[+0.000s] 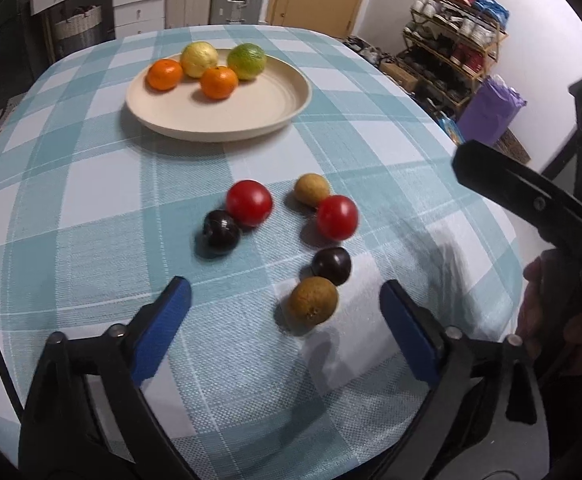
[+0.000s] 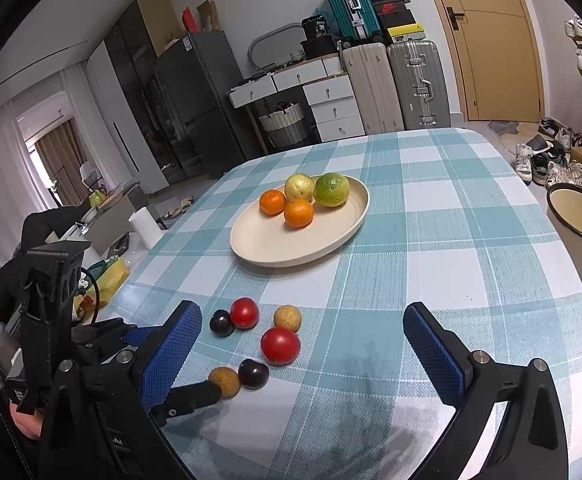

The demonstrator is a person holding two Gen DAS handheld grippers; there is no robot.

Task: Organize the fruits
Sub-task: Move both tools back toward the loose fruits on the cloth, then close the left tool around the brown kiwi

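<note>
Nearest the left wrist camera, the blue pads of the left gripper (image 1: 285, 300) are seen spread wide, the jaws released and holding nothing. Just ahead of them, a little towards the right pad, a brown fruit (image 1: 313, 301) lies on the checked surface (image 1: 91, 200), touching a dark plum (image 1: 332, 265) behind it. Further on are found a red tomato (image 1: 337, 217) against a second brown fruit (image 1: 312, 189), and, apart to the left, another red tomato (image 1: 249, 203) touching a second dark plum (image 1: 221, 233).

Six loose fruits are thus left on the cloth, while the cream plate (image 1: 227, 120) at the far side already carries two oranges (image 1: 219, 82), a yellow fruit (image 1: 199, 59) and a green one (image 1: 246, 61); the task is judged partly done.

The right gripper (image 2: 301, 330) is likewise released and empty, held above the near edge of the cluster.

The near brown fruit appears to be the piece in hand for the left gripper. It would best be approached so that the pads straddle it alone, with the plum kept outside the jaws, since the two touch and a careless closing could roll the plum away. A gentle, centred squeeze is advised, as round fruit is likely to slip sideways. The free front half of the plate is the obvious place for it.
</note>
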